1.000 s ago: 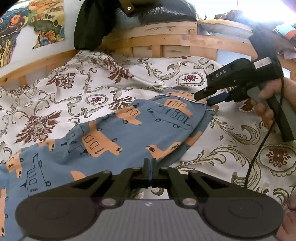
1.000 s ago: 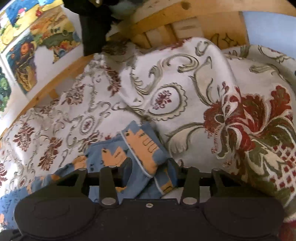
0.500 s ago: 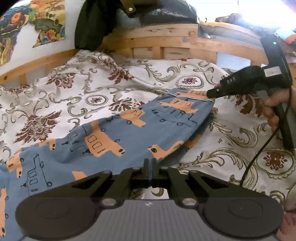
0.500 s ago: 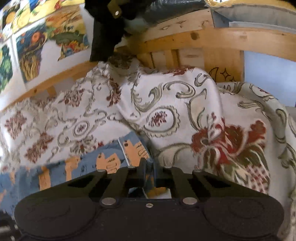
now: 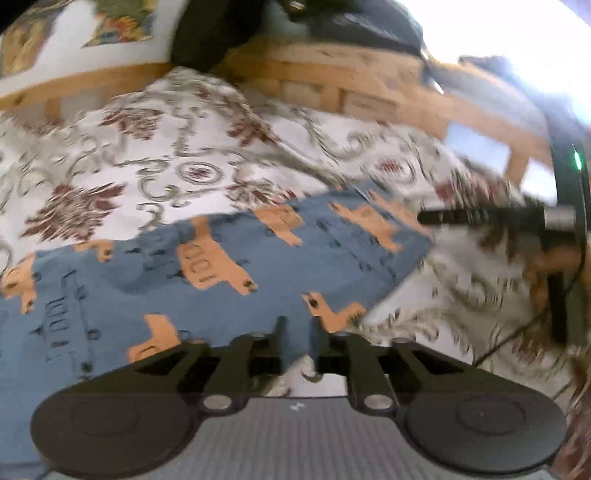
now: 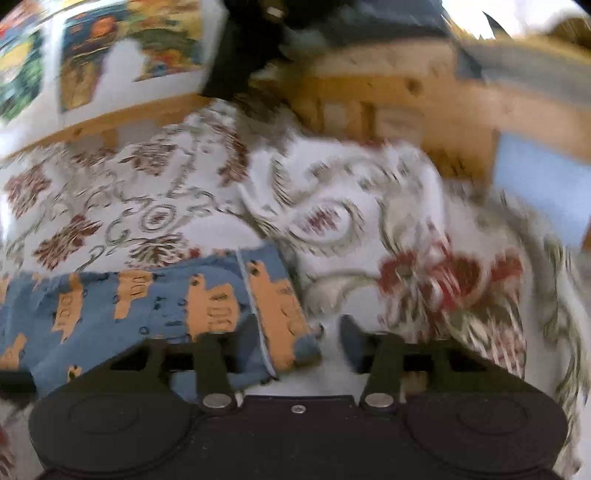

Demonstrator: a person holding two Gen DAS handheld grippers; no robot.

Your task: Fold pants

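Blue pants (image 5: 221, 266) with orange prints lie spread flat on the floral bedspread (image 5: 166, 147). In the left wrist view my left gripper (image 5: 300, 332) is open over their near hem, with blue cloth and a bit of white sheet showing in the gap. In the right wrist view my right gripper (image 6: 299, 326) is open at the pants' end corner (image 6: 273, 306); the cloth lies over its left finger and is not pinched. The right gripper (image 5: 428, 218) also shows, blurred, at the pants' far right edge, held by a hand (image 5: 546, 266).
A wooden bed frame (image 5: 332, 77) runs along the back and right. A black garment (image 5: 207, 33) hangs over it, and bags are piled behind. Colourful pictures (image 6: 110, 55) hang on the white wall. A cable (image 5: 517, 339) trails from the right gripper.
Both grippers were shut on the pants' edge half a second ago and now stand open. The pants have settled flat on the bedspread. Both views are blurred by motion.
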